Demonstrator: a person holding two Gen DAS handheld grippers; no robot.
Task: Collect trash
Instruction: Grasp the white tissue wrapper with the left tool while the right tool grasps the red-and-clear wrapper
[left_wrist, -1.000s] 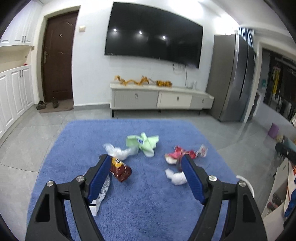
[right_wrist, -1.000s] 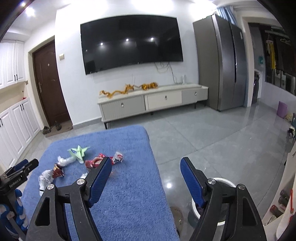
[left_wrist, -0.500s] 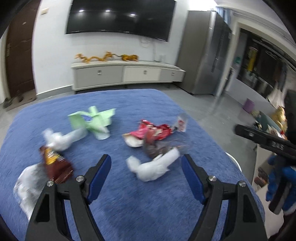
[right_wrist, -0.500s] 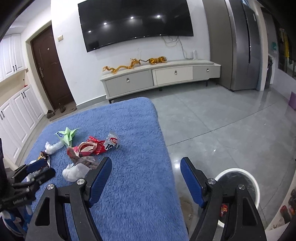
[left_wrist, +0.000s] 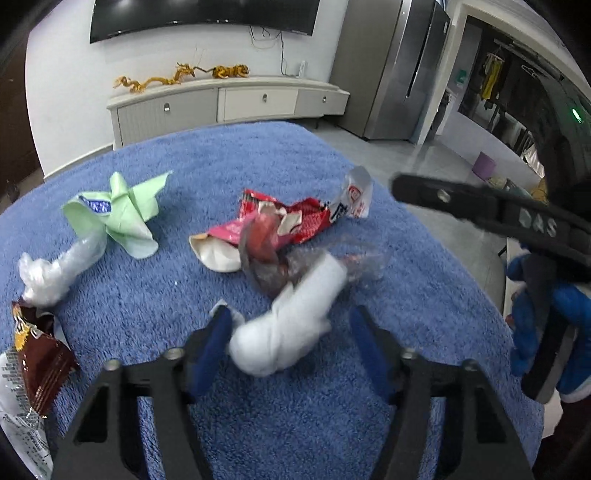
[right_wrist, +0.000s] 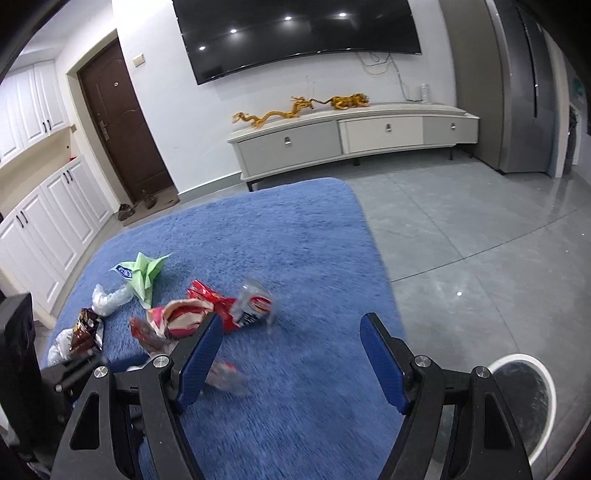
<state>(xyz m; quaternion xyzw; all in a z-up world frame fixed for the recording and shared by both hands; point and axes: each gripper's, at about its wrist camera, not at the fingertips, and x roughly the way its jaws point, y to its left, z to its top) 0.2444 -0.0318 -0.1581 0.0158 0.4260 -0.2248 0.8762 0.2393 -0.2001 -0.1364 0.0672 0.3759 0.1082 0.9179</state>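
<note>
Trash lies on a blue rug (left_wrist: 280, 158). A crumpled white tissue (left_wrist: 291, 321) sits between the open jaws of my left gripper (left_wrist: 291, 328), which are apart from it. Beyond it lie a red snack wrapper (left_wrist: 280, 225), a clear wrapper (left_wrist: 354, 195), a green paper (left_wrist: 118, 214), a clear plastic wad (left_wrist: 55, 269) and a brown packet (left_wrist: 37, 354). My right gripper (right_wrist: 291, 343) is open and empty over the rug, near the red wrapper (right_wrist: 195, 310) and a clear wrapper (right_wrist: 253, 306). A white bin (right_wrist: 532, 398) stands at lower right.
A grey tiled floor (right_wrist: 461, 236) lies right of the rug. A white TV cabinet (right_wrist: 351, 136) stands against the far wall, with a grey fridge (right_wrist: 517, 85) to its right and white cupboards (right_wrist: 44, 214) at left. The right gripper shows in the left wrist view (left_wrist: 491, 214).
Both grippers have dropped lower and closer to the trash. The left one now has the white tissue between its jaws. The right one has swung left over the rug.
</note>
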